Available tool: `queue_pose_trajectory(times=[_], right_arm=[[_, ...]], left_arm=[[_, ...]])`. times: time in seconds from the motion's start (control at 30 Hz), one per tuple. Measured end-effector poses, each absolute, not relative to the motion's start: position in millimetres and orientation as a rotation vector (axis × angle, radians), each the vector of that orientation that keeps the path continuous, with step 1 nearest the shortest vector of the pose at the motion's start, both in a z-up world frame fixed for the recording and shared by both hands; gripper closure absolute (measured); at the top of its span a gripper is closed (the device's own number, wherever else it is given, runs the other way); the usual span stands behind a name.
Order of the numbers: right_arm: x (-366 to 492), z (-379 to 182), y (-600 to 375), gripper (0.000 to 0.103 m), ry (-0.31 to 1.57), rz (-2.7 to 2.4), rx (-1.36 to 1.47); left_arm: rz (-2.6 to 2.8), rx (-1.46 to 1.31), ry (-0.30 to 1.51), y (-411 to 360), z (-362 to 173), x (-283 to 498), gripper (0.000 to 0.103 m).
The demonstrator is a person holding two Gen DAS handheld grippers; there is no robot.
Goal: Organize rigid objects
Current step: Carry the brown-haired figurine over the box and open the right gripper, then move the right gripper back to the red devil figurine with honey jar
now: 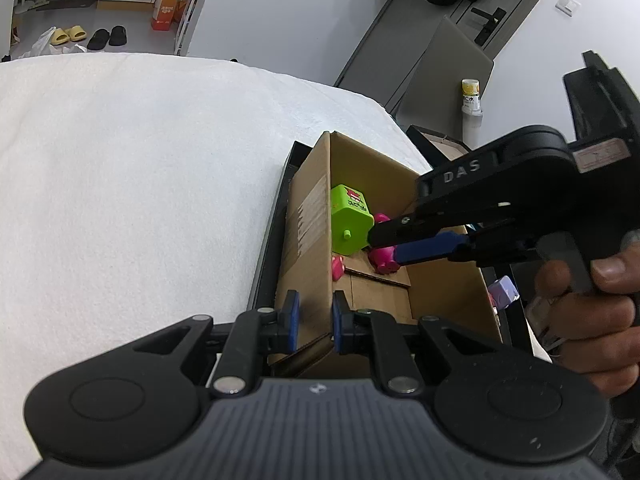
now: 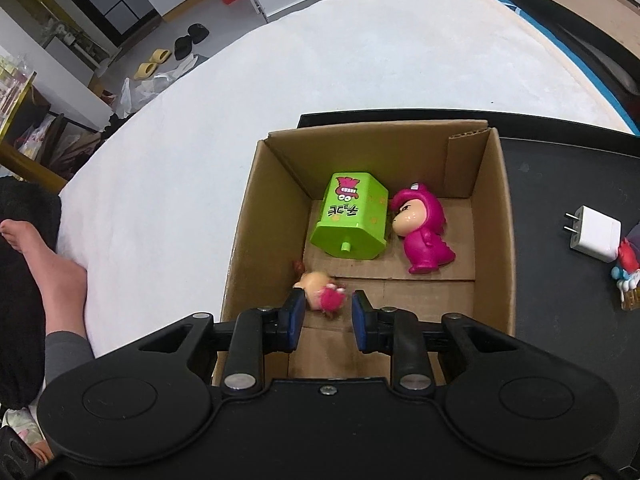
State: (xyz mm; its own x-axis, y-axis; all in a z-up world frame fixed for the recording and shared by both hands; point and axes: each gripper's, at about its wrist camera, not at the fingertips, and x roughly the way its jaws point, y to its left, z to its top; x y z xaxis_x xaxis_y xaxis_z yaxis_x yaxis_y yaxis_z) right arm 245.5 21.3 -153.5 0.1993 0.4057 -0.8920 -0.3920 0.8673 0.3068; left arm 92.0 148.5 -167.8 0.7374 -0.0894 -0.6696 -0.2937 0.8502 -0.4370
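An open cardboard box (image 2: 494,216) stands on a black tray (image 2: 560,184). Inside lie a green toy box (image 2: 350,216), a pink dinosaur-suit figure (image 2: 422,232) and a small pink and tan figure (image 2: 322,290), blurred, just beyond my right gripper's fingertips. My right gripper (image 2: 326,320) is open above the box's near end. My left gripper (image 1: 313,322) is shut on the box's near wall (image 1: 308,248). In the left wrist view the right gripper (image 1: 384,240) reaches into the box beside the green toy (image 1: 350,220).
A white charger plug (image 2: 596,234) and a small colourful figure (image 2: 628,276) lie on the tray right of the box. A purple toy (image 1: 504,292) shows beside the box. White bedding (image 2: 240,128) spreads to the left. A person's bare foot (image 2: 52,264) rests at its edge.
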Motion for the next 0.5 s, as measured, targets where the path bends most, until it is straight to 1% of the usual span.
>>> queue_pose_trajectory(times=[0.17,0.23,0.3,0.33,0.37,0.5], right_arm=[[242.8,-142.1,12.3,0.076,1.218,0.567,-0.003],[243.5,-135.7,4.2,0.071,1.206,0.565,0.000],[245.8,-128.4,-8.5,0.059,1.189,0.554,0.011],[247.9,-124.1,-16.1,0.057,1.175,0.544,0.010],[249.2,-121.3,-22.4,0.055,1.165,0.535,0.007],[259.3,-115.4,-54.4,0.055,1.153,0.485,0.006]], left_arm=[[0.119,-0.554,0.742,148.6,-167.7,92.1,0.089],[0.119,-0.553,0.743,148.8,-168.1,92.3,0.089],[0.119,-0.552,0.743,148.7,-168.2,92.2,0.089],[0.119,-0.552,0.743,148.6,-168.2,92.3,0.089],[0.119,-0.550,0.742,148.4,-168.4,92.3,0.089],[0.120,-0.546,0.743,147.9,-168.5,92.7,0.089]])
